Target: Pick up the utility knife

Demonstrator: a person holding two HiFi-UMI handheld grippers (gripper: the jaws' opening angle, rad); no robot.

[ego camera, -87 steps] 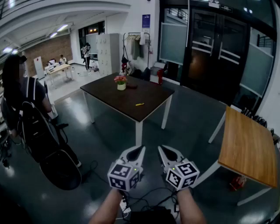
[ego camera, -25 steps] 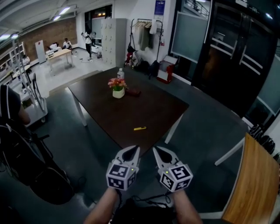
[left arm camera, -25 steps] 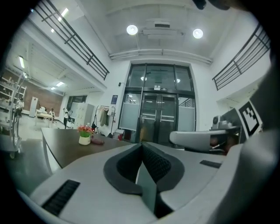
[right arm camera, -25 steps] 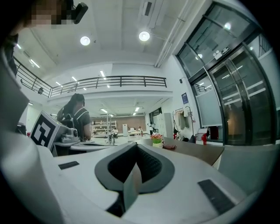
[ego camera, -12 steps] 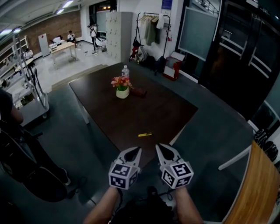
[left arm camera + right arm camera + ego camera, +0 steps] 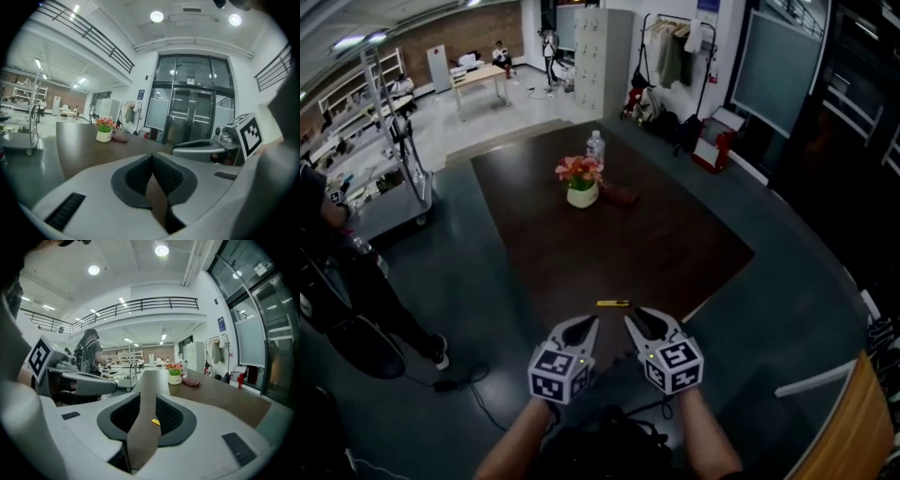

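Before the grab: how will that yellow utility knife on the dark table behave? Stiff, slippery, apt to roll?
Probably stiff and light: the utility knife is a thin, straight yellow bar. Lying flat, it looks unlikely to roll. On the smooth table it may skid if nudged.

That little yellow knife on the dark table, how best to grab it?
I'd pinch the knife across its middle, coming from above at the near end of the table: it lies flat, running left to right, so its narrow width faces you.
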